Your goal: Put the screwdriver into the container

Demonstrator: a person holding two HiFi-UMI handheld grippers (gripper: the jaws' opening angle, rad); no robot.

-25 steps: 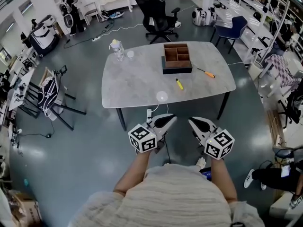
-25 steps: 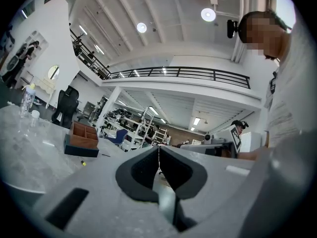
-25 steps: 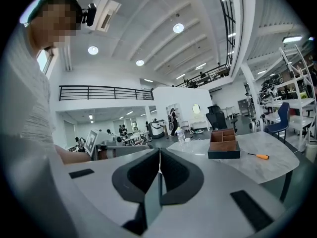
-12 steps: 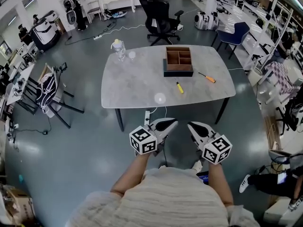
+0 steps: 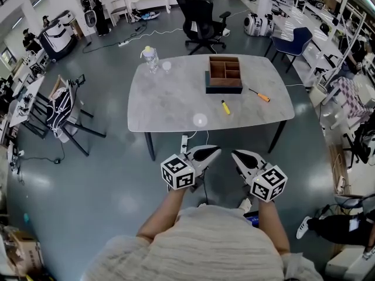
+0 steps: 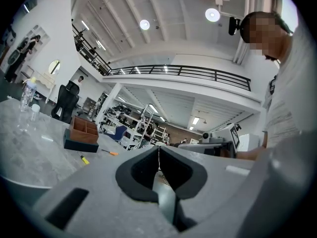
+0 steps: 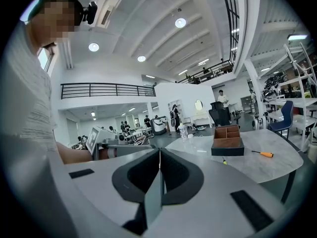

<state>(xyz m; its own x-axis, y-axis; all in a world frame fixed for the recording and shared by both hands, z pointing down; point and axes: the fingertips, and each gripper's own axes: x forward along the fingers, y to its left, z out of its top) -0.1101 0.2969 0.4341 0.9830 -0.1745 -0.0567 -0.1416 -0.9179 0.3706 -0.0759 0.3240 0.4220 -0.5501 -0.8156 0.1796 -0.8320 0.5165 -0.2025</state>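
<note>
Hardly anything moved over the last second: the surface [image 5: 170, 98] slid a touch lower and rightward in the head view, and both grippers stayed where they were, low in front of the person's body, short of its near edge.

The left gripper [image 5: 212, 151] and the right gripper [image 5: 239, 155] sat side by side at the ends of two outstretched forearms, tips angled in toward each other. In the left gripper view, the jaws were pressed together with nothing between them. The right gripper view showed the same, its jaws closed tip to tip on nothing.

The screwdriver [image 5: 258, 95], orange-handled, lay flat on the surface to the right of the container [image 5: 224, 74], apart from it and near the right edge, well away from both grippers. The container, a wooden box with compartments on a dark base, stood toward the far side. A small yellow item [image 5: 225, 106] lay just in front of it, too small to identify.

The hands were hidden behind the marker cubes, and the screwdriver's thin shaft was barely visible.
</note>
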